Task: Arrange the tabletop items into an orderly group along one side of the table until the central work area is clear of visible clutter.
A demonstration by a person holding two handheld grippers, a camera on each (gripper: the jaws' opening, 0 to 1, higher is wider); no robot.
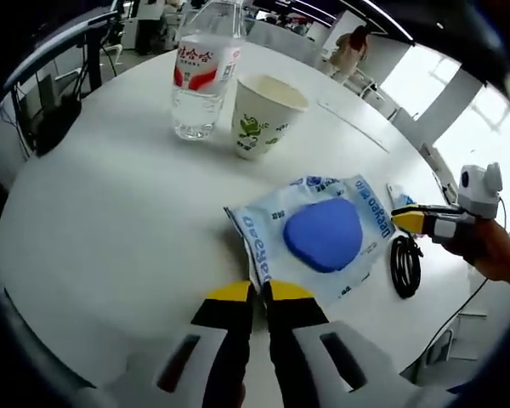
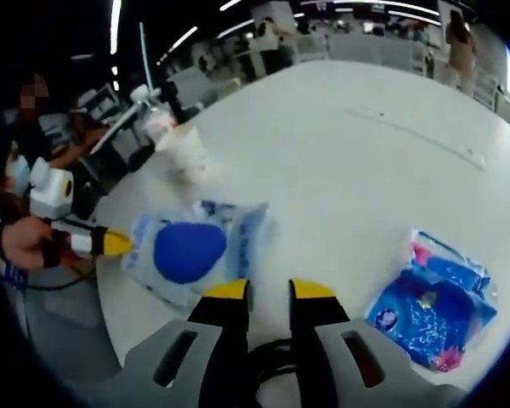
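1. Round white table (image 1: pixel 110 212), office room behind.
2. Left gripper (image 1: pixel 259 293): jaws nearly closed, pinching the near edge of the wipes pack (image 1: pixel 310 234), which bears a blue lid (image 1: pixel 323 234).
3. Right gripper (image 2: pixel 269 289): jaws slightly spread, holding nothing, above a black cable coil (image 1: pixel 405 265).
4. Pack's long axis runs between the grippers.
5. Beyond: paper cup (image 1: pixel 263 115) just beside water bottle (image 1: pixel 202 72), both upright. Blue packet (image 2: pixel 433 310) lies apart.

white table (image 1: pixel 110 212), blue-lidded wipes pack (image 1: pixel 323 234), green-printed paper cup (image 1: pixel 263 119)

Cup (image 1: pixel 263 115) just beside bottle (image 1: pixel 202 72)
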